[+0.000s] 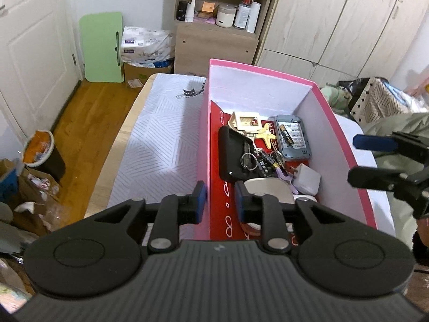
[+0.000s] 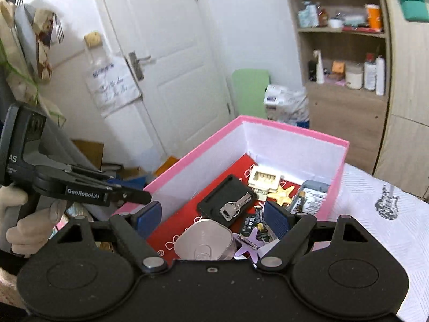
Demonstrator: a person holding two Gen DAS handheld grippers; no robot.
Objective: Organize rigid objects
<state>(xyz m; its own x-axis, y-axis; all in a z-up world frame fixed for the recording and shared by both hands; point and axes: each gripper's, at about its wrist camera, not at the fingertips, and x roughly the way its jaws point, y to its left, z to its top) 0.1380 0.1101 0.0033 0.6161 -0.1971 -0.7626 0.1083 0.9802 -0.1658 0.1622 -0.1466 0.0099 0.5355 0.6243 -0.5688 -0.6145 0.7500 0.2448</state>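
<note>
box rim: stiff card, light, pinching its wall | left gripper fingers sitting narrow astride the wall, gripping nothing | right gripper fingers gaping wide over box, holding nothing

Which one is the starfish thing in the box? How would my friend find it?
Look inside the pink box with the red floor, on the patterned white cloth. Near its far end lies the gold starfish, between the black tray that holds keys and the grey phone with its back off. It is the only shiny gold, five-armed piece there.
</note>
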